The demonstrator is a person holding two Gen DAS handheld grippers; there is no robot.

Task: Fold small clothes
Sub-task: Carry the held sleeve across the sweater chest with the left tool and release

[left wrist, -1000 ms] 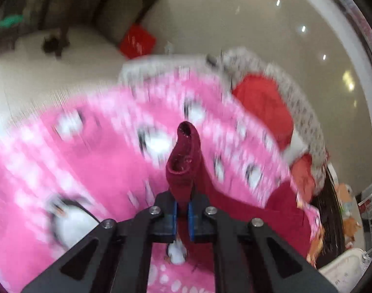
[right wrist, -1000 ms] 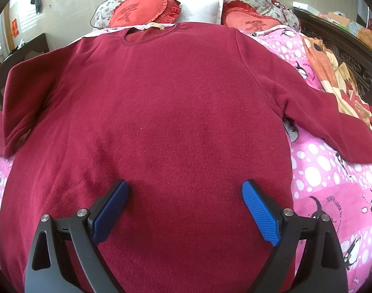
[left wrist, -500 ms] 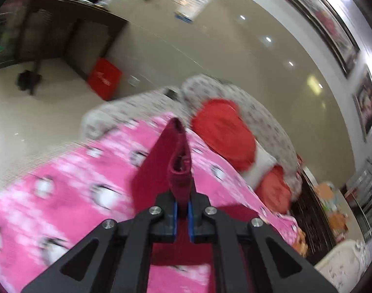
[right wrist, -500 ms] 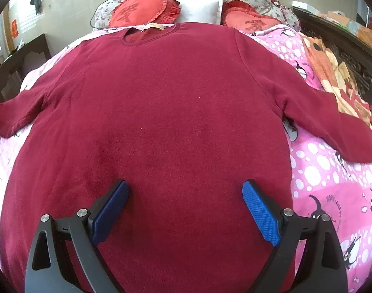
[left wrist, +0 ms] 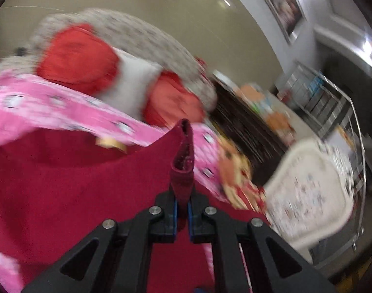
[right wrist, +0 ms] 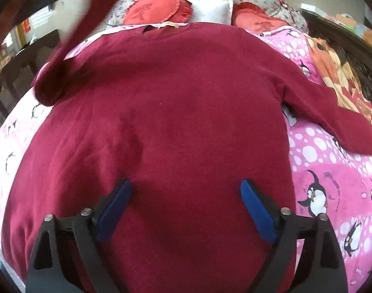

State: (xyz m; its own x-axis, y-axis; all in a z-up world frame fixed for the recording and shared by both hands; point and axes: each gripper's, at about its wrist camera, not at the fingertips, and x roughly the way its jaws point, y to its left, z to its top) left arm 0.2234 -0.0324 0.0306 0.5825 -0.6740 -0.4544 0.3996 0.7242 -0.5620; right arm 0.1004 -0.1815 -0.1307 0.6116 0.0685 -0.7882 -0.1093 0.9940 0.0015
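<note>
1. The maroon sweater (right wrist: 176, 127) lies flat on the bed's pink penguin bedspread (right wrist: 332, 183), neckline toward the pillows
2. The left gripper (left wrist: 182, 211) pinches the cuff of the left sleeve (left wrist: 183, 161), lifted over the body; the right gripper (right wrist: 184, 210) hovers spread above the hem, holding nothing
3. Folding has barely begun: one sleeve is mid-fold; the right sleeve (right wrist: 332, 112) and body remain
4. The red heart cushions (right wrist: 151, 11) bear characters too blurred to read
</note>
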